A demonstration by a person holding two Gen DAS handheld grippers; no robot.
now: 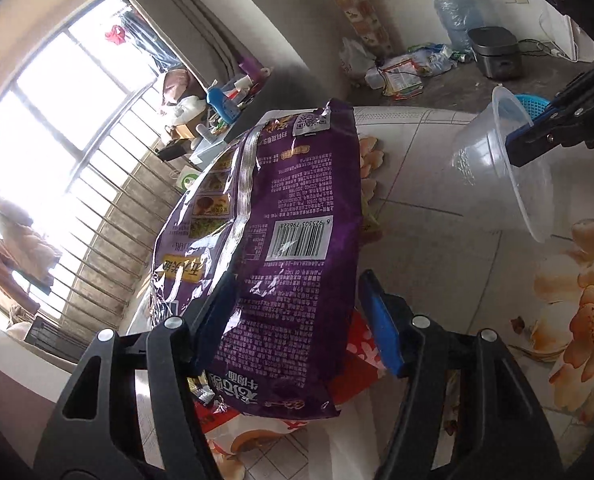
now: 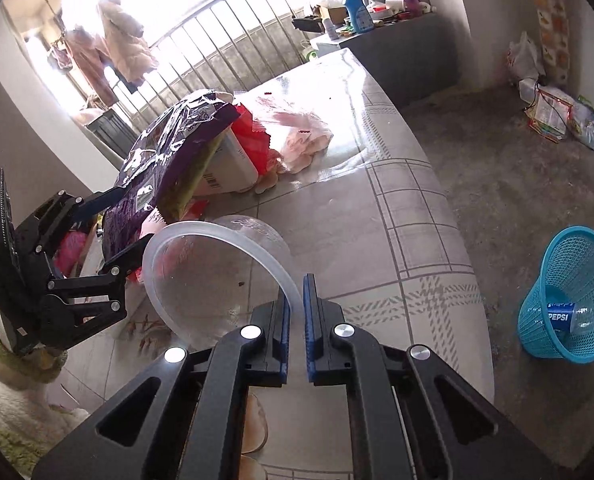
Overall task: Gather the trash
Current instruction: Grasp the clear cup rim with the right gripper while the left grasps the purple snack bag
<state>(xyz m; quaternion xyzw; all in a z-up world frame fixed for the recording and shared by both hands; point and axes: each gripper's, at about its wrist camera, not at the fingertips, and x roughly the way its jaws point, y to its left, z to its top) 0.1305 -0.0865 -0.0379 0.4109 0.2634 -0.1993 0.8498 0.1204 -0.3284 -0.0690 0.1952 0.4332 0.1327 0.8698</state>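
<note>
My left gripper (image 1: 297, 320) holds a purple snack bag (image 1: 285, 248) between its blue pads, lifted over other wrappers on the table; it also shows in the right wrist view (image 2: 113, 220) with the bag (image 2: 165, 148). My right gripper (image 2: 295, 300) is shut on the rim of a clear plastic bowl (image 2: 217, 276), held tilted above the table. In the left wrist view that gripper (image 1: 537, 140) and bowl (image 1: 497, 168) are at the upper right. A blue mesh trash basket (image 2: 569, 300) with a Pepsi bottle (image 2: 573, 316) lies tipped on the floor to the right.
A floral plastic tablecloth (image 2: 397, 208) covers the table. A red and white package (image 2: 241, 148) and a clear bag (image 2: 297, 128) lie behind the purple bag. A pile of bags (image 2: 557, 116) sits on the floor by the wall. A rice cooker (image 1: 497, 54) and water jug (image 1: 455, 12) stand on the floor.
</note>
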